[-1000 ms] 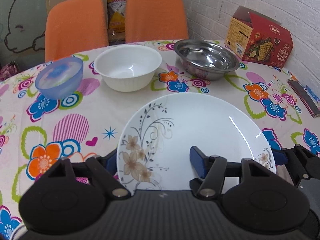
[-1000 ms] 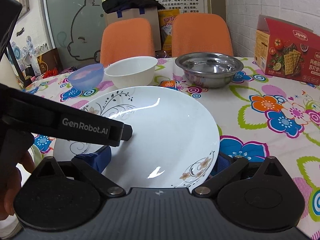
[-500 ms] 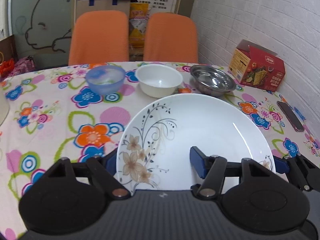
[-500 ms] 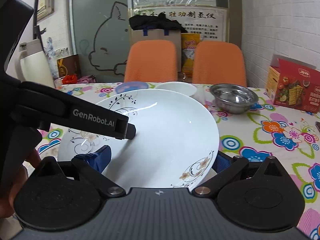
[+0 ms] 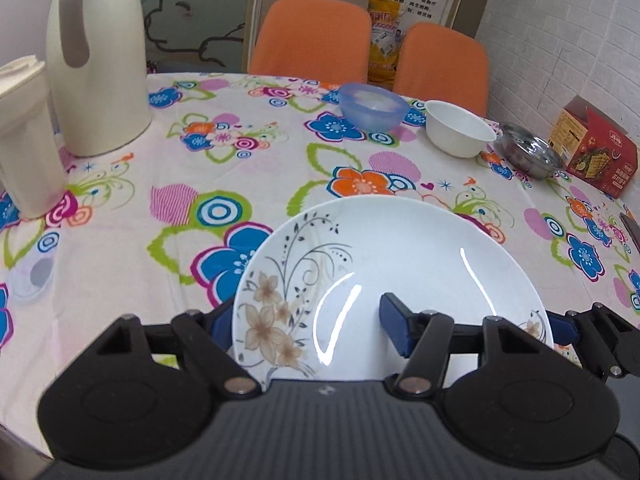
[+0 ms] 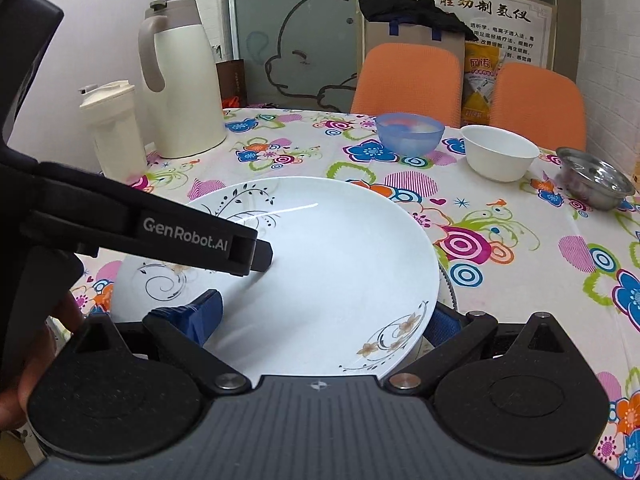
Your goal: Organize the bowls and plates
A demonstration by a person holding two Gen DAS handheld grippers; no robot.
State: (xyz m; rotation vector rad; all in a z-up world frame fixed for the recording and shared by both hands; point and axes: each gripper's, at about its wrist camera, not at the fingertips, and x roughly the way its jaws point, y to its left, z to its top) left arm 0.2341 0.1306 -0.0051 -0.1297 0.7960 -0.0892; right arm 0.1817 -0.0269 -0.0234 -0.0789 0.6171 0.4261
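White china with a printed flower spray, the plate [image 5: 392, 276] fills the lower centre of both wrist views, lifted clear of the flowered tablecloth [image 5: 168, 184]. The left gripper [image 5: 306, 322] and the right gripper [image 6: 320, 314] each pinch its near rim, one blue pad on top and one beneath, closed only as far as the rim allows. To carry it well, I judge both hands should travel together and level, since uneven pull could twist the rim out of a pad. At upper right of the left view three bowls stand in a row, apart from each other: the blue bowl [image 5: 374, 105], the white bowl [image 5: 460, 133] and the steel bowl [image 5: 528, 155], all apparently empty. A cream jug [image 5: 98, 60] stands upper left
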